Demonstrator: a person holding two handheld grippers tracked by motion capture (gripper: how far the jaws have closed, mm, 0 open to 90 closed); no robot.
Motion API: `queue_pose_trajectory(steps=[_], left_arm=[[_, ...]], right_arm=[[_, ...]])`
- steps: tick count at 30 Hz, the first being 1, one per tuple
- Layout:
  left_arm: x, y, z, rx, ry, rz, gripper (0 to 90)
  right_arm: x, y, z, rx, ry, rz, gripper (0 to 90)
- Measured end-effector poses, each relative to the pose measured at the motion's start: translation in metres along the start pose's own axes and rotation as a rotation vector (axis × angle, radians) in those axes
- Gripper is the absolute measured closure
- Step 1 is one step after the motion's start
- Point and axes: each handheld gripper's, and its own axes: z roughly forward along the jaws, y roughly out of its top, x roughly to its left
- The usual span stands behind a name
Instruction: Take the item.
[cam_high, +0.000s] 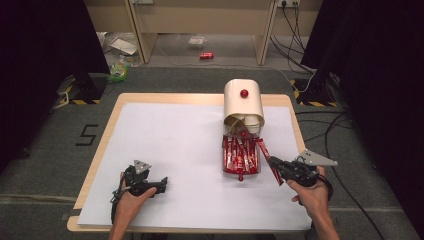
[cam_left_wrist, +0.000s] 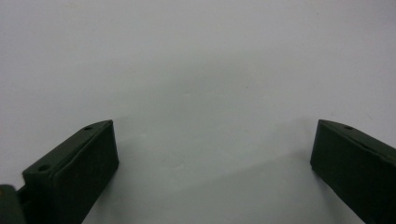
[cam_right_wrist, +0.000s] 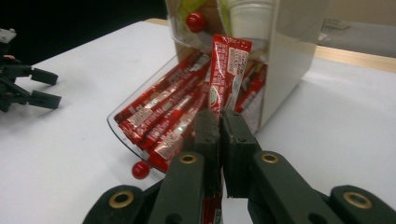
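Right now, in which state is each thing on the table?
Right gripper: shut on one red sachet.
Red sachet: held upright, raised over the drawer.
Clear drawer: pulled open, full of red sachets lying flat.
Cream cabinet: standing upright behind the drawer.
Left gripper: open, empty, low over the white sheet.

A lab-like recording room: black curtains (cam_high: 40, 60), floor cables (cam_high: 330, 125), hazard-taped stands (cam_high: 80, 97), paper-covered table (cam_high: 165, 150).

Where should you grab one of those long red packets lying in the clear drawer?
Probably at the near end of a red packet, coming from the open front of the clear drawer. The packets are thin, flat and lie lengthwise, ends toward the person. The right gripper already pinches one red sachet that way.
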Motion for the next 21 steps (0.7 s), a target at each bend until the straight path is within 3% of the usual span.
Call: queue_pose_trajectory(steps=[21], left_arm=[[0.000,0.000,0.000,0.001,0.000,0.001,0.3]], right_arm=[[-0.030,-0.023,-0.014,0.032,-0.131,0.018,86.2]])
